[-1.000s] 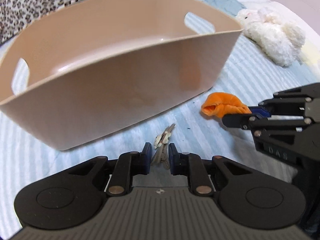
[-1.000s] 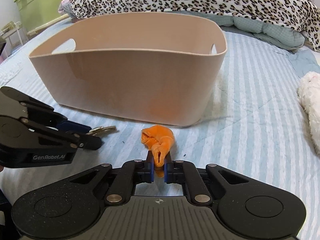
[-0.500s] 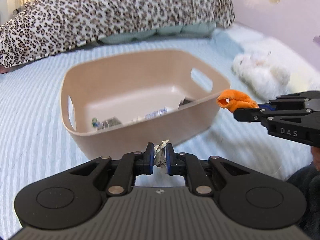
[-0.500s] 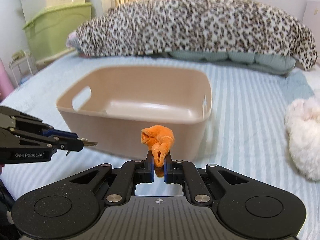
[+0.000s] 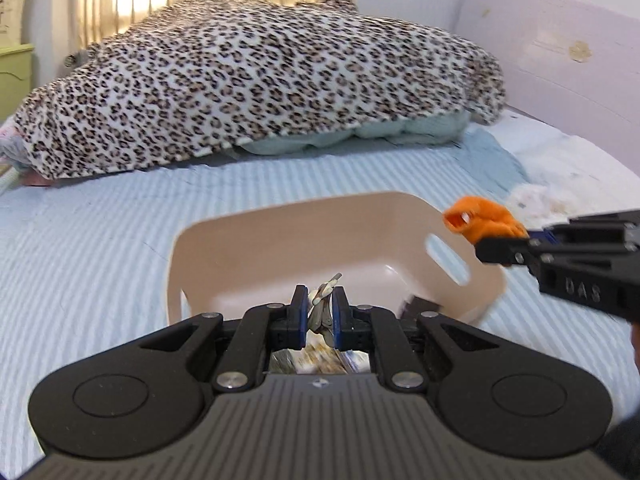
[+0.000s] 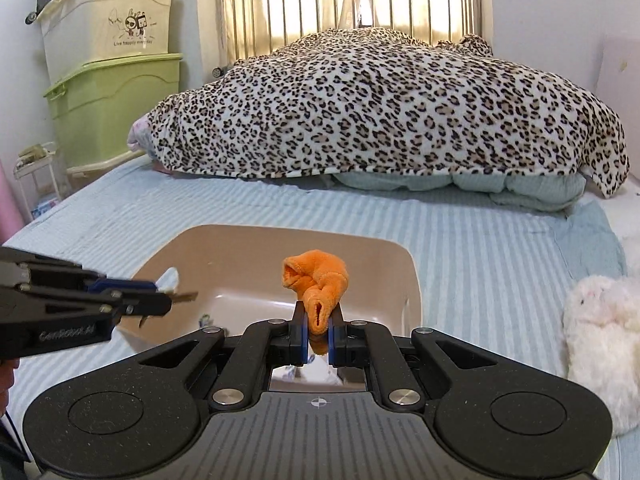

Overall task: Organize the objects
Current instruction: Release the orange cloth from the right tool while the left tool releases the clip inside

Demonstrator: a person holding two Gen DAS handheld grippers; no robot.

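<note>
Between left gripper (image 5: 320, 312) pads: keys (image 5: 325, 300), pinched over bin (image 5: 280, 240). Right gripper (image 6: 318, 330) clamped on orange cloth (image 6: 316, 276), likewise above bin. Risk: release too near rim, item bouncing onto bed (image 6: 480, 240). Legible: "DAS" on right gripper, "Live happy every day" on box (image 6: 108, 20).

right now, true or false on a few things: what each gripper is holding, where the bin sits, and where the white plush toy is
1. The right gripper is clamped on an orange cloth. True.
2. The left gripper is open and holds nothing. False: it is shut on a bunch of keys.
3. The beige bin sits on the striped bed sheet. True.
4. The white plush toy lies inside the bin. False: it lies on the bed beside it.
</note>
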